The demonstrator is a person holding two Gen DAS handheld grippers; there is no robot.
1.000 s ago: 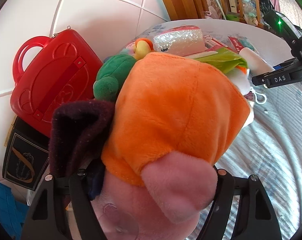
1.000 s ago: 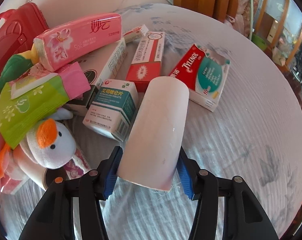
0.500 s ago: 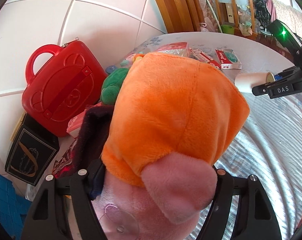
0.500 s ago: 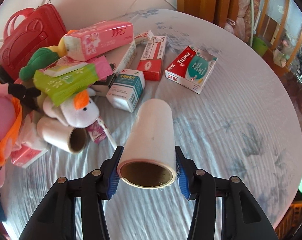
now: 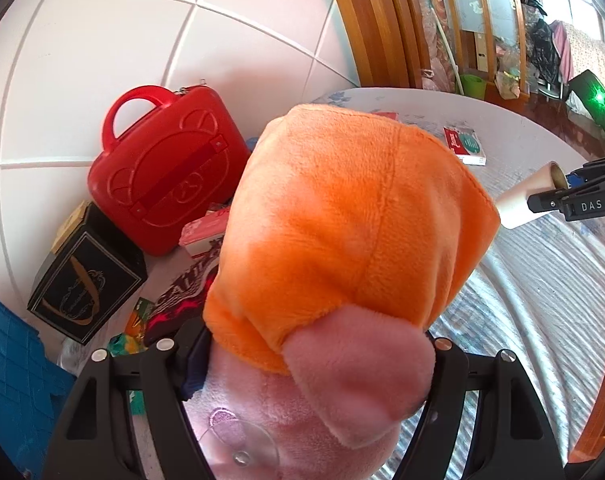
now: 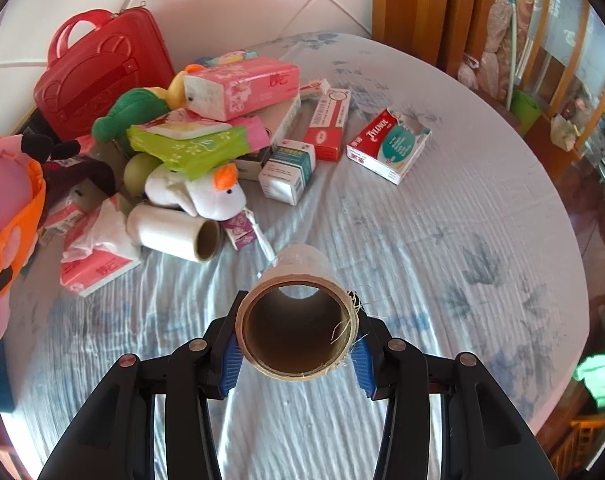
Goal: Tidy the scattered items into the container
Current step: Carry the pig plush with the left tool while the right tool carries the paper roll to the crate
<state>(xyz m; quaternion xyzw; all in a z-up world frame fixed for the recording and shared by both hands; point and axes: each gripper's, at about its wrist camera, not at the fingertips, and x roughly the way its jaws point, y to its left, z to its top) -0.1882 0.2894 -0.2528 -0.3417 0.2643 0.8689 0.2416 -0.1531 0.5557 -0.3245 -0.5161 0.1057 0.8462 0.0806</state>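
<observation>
My left gripper (image 5: 310,360) is shut on a pink plush toy in an orange dress (image 5: 342,220), which fills most of the left wrist view; the same plush toy (image 6: 6,200) shows at the left edge of the right wrist view. My right gripper (image 6: 296,360) is shut on a white roll with a cardboard core (image 6: 298,332), held above the table with its open end towards the camera. The right gripper (image 5: 574,200) and its roll (image 5: 518,200) also appear at the right of the left wrist view. A second roll (image 6: 170,232) lies in the pile.
On the round table's pale cloth (image 6: 422,260) lies a pile: pink tissue packs (image 6: 242,88), a green pack (image 6: 190,148), a white plush duck (image 6: 210,196), a Tylenol box (image 6: 386,144). A red case (image 5: 162,176) and black box (image 5: 82,280) stand by the tiled wall. A blue ridged thing (image 5: 6,360) is lower left.
Both grippers have risen away from the pile with their loads. The roll has tipped so its open end now faces the right camera.
</observation>
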